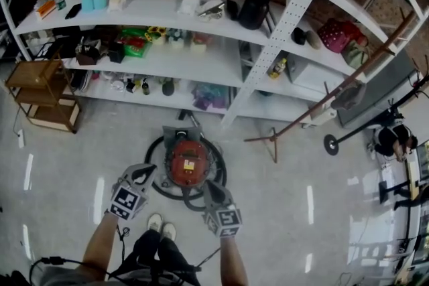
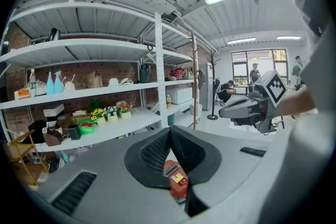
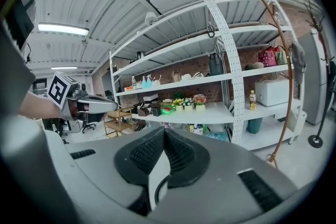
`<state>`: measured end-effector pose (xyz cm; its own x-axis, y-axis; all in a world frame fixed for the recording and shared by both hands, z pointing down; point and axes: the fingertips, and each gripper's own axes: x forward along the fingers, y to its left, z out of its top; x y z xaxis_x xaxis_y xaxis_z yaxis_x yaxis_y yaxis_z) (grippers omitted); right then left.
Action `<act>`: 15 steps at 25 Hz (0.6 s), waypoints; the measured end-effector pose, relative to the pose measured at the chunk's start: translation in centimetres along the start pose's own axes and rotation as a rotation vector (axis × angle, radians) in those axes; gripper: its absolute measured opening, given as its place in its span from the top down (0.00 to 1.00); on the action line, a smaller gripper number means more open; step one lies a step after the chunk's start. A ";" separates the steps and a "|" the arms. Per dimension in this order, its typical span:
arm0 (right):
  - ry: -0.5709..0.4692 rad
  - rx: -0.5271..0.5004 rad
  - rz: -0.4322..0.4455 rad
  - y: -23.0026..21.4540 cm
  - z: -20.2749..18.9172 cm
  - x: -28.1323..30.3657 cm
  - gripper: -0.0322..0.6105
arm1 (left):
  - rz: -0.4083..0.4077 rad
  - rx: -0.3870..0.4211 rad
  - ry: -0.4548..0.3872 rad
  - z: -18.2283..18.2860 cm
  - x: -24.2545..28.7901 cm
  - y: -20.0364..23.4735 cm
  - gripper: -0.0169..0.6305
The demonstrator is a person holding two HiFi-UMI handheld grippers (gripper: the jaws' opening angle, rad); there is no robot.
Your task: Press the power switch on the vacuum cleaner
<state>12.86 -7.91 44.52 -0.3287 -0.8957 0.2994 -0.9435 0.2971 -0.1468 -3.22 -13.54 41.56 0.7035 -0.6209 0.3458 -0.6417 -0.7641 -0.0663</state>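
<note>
Reach forward and down for the red vacuum [image 1: 188,163] on the floor [image 1: 80,144], centred between left gripper [image 2: 169,132] and right gripper [image 3: 164,132], both with jaws closed tip to tip on nothing, the right seemingly slightly nearer, switch not discernible.

Your vacuum cleaner [image 1: 188,162] sits too small in the head view for you to pick out its switch. Past your left claw [image 2: 169,131] only a red sliver of it shows. Past your right claw [image 3: 164,131] you see just a dark curve [image 3: 158,186], too little to name.
</note>
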 end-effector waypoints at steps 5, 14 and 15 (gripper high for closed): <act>0.030 0.009 0.002 -0.3 -1.8 2.5 0.93 | -0.025 -0.015 0.020 -2.2 2.2 0.9 0.96; 0.080 0.025 0.006 -1.2 -5.3 6.4 0.93 | -0.060 -0.029 0.069 -6.5 5.7 2.7 0.96; 0.089 0.033 0.002 -1.3 -5.7 6.9 0.93 | -0.063 -0.024 0.076 -7.1 6.1 2.9 0.96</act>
<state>11.61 -12.55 52.15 -0.3348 -0.8617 0.3812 -0.9413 0.2870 -0.1778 -2.91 -18.34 50.09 0.7179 -0.5561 0.4188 -0.6049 -0.7960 -0.0201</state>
